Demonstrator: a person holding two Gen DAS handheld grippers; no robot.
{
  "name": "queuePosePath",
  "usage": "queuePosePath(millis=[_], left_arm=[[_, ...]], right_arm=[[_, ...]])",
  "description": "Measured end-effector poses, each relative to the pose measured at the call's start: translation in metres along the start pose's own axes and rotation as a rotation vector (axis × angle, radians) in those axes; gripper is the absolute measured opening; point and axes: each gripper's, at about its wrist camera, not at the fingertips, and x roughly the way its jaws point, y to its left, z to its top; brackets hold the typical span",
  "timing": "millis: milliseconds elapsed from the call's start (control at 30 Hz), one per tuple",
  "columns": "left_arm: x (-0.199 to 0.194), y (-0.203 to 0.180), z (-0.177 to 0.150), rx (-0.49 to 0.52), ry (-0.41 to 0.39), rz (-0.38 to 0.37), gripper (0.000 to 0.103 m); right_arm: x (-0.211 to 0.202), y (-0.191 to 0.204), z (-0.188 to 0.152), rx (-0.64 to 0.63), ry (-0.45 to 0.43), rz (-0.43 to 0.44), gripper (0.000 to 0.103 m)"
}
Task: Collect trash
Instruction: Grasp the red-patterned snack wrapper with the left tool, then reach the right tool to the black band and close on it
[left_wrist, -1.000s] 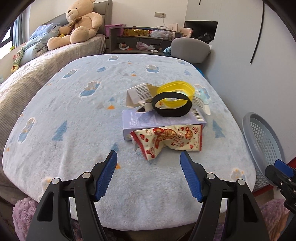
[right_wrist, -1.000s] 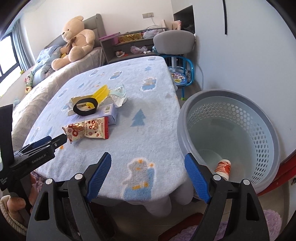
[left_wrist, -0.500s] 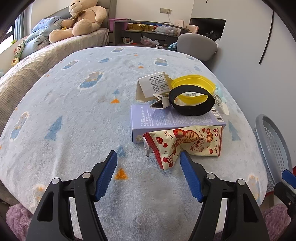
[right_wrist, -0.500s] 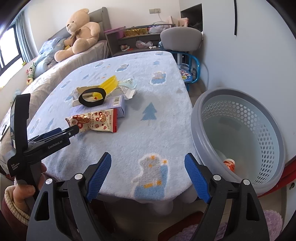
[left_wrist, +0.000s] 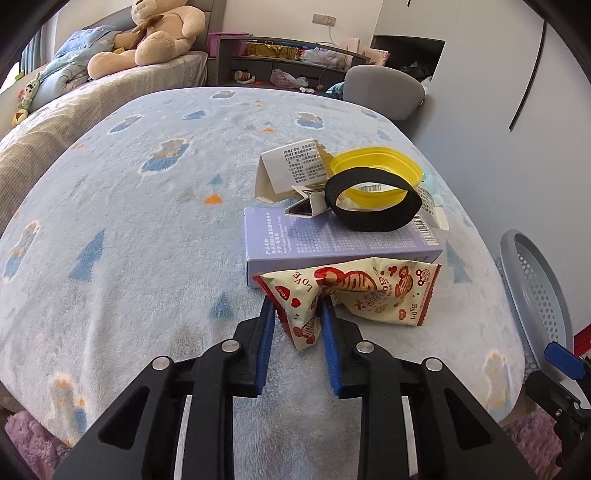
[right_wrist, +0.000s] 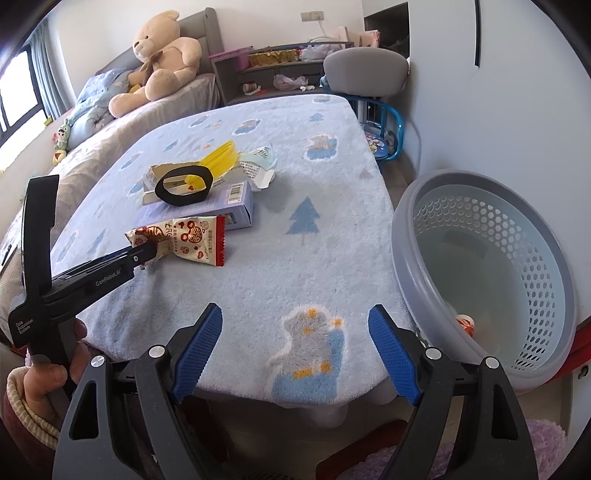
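Crinkled foil is what I have between the left gripper's (left_wrist: 295, 314) blue pads: its jaws are pinched on the near corner of the snack wrapper (left_wrist: 365, 291), which lies on the fleece-covered table (left_wrist: 129, 221) against the front face of the lavender box (left_wrist: 332, 236). From the right wrist view I can confirm the pinch, though I cannot tell whether the wrapper has left the cloth at all.

I judge the job barely under way. One small item, red and white, sits at the bottom of the grey perforated basket (right_wrist: 491, 258) on the floor just beside the table's right edge; it may be a cup, but the basket wall cuts most of it off. Left on the table are the wrapper in my grip, the lavender box, a black loop band (left_wrist: 373, 206) resting on top of it, a yellow plastic lid (left_wrist: 376, 173) behind the band, a folded white carton piece (left_wrist: 291, 170), and some pale torn packaging (right_wrist: 258, 166) at the far side of the pile.

My right gripper (right_wrist: 295, 347) hangs spread wide and empty over the near table edge, close to the basket.

Hard to read: the pale packaging is largely hidden behind the lid in the left view, small scraps under the band are unclear, and the basket is only a sliver at that view's right edge.
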Motion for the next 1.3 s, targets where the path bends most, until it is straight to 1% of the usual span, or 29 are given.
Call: queuePosePath(millis=[67,233,433,567,733,933,1033,1300], left_arm=[[-0.005,0.002,-0.001,-0.003,-0.005,0.000,0.022],[-0.023,0.009,-0.004,-0.008,-0.024,0.023,0.021],[-0.046,0.024,-0.008,-0.018,-0.054,0.049,0.021],[-0.060,0.040,-0.008,-0.035,-0.071,0.074,0.021],[-0.073,0.066,0.000,-0.072,-0.096,0.109,0.021],[-0.080,0.095,0.011,-0.112,-0.119,0.145,0.021],[-0.081,0.106,0.016,-0.126,-0.126,0.155,0.021],[-0.083,0.129,0.023,-0.152,-0.137,0.164,0.021]], right_arm=[[0.002,0.002,0.002,0.000,-0.003,0.002,0.080],[0.004,0.006,0.009,-0.005,-0.015,0.010,0.080],[0.011,0.023,0.025,-0.026,-0.034,0.036,0.080],[0.019,0.040,0.037,-0.052,-0.049,0.052,0.080],[0.034,0.062,0.052,-0.075,-0.051,0.070,0.080],[0.052,0.082,0.068,-0.085,-0.050,0.071,0.083],[0.060,0.089,0.075,-0.081,-0.047,0.072,0.086],[0.076,0.104,0.090,-0.082,-0.045,0.061,0.093]])
